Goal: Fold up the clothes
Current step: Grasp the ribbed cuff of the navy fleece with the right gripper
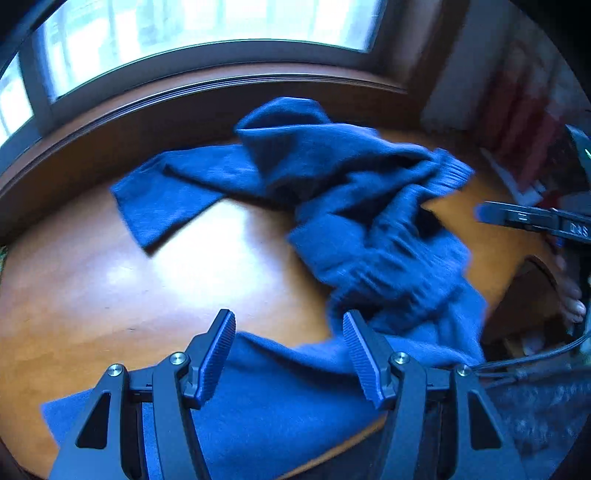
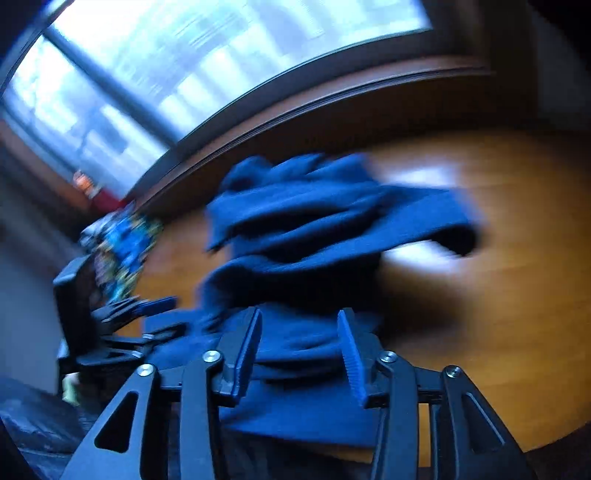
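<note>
Left tongs (image 1: 289,319) apart, empty, over crumpled blue sweater (image 1: 354,206) on wooden surface (image 1: 147,295); right tongs (image 2: 300,317) likewise apart, empty above the knit.

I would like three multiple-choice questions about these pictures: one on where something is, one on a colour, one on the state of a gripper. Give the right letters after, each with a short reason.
1. Where does the garment lie?
A. on a wooden table by a window
B. in a basket
C. on a chair

2. What colour is the garment?
A. red
B. blue
C. white

3. How does the left gripper stand?
A. shut on a sleeve
B. open, holding nothing
C. out of view

Answers:
1 A: the blue sweater lies crumpled on the wooden table under the window.
2 B: its knit is blue in both views.
3 B: the left gripper has its fingers spread, with no cloth pinched between them.
</note>
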The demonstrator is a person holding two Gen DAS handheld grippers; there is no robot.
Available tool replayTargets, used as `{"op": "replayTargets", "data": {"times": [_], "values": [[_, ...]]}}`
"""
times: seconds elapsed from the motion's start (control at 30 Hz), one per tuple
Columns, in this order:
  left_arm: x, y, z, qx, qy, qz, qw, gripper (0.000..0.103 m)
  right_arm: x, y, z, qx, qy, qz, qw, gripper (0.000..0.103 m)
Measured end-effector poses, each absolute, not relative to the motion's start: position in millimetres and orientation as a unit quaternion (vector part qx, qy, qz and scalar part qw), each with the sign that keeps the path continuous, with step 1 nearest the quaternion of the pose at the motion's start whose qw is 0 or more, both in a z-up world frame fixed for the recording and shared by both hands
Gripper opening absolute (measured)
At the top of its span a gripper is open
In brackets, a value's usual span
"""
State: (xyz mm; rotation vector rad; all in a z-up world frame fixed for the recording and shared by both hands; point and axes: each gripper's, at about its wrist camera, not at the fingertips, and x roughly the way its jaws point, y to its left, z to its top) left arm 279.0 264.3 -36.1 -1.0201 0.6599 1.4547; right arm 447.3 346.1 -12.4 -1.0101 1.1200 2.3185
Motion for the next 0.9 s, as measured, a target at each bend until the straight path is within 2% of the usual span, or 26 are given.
{"op": "replayTargets", "data": {"times": [0.27, 0.53, 0.6, 0.73, 0.77, 0.8, 0.83, 0.87, 0.9], "values": [[285, 255, -60, -0.432, 0.296, 0.567, 0.635, 0.059, 365, 315, -32, -0.415, 0.374, 0.805, 0.201, 0.049], [299, 247, -70, -0.441, 0.281, 0.507, 0.685, 0.061, 345, 315, -31, -0.425, 0.370, 0.787, 0.250, 0.051], [302, 250, -78, -0.450, 0.280, 0.503, 0.683, 0.061, 336, 315, -39, -0.436, 0.363, 0.781, 0.259, 0.055], [310, 250, -84, -0.441, 0.283, 0.511, 0.682, 0.059, 323, 313, -59, -0.461, 0.329, 0.774, 0.283, 0.055], [312, 249, -83, -0.434, 0.282, 0.516, 0.683, 0.050, 321, 312, -60, -0.461, 0.322, 0.776, 0.287, 0.049], [313, 248, -81, -0.432, 0.282, 0.520, 0.680, 0.044, 320, 312, -60, -0.459, 0.317, 0.778, 0.288, 0.026], [313, 248, -80, -0.431, 0.282, 0.524, 0.678, 0.030, 320, 312, -60, -0.457, 0.313, 0.781, 0.290, 0.015], [313, 247, -78, -0.434, 0.278, 0.529, 0.674, 0.020, 321, 314, -58, -0.448, 0.321, 0.783, 0.287, 0.013], [310, 247, -75, -0.437, 0.270, 0.541, 0.666, 0.016, 325, 318, -53, -0.433, 0.332, 0.789, 0.284, 0.010]]}}
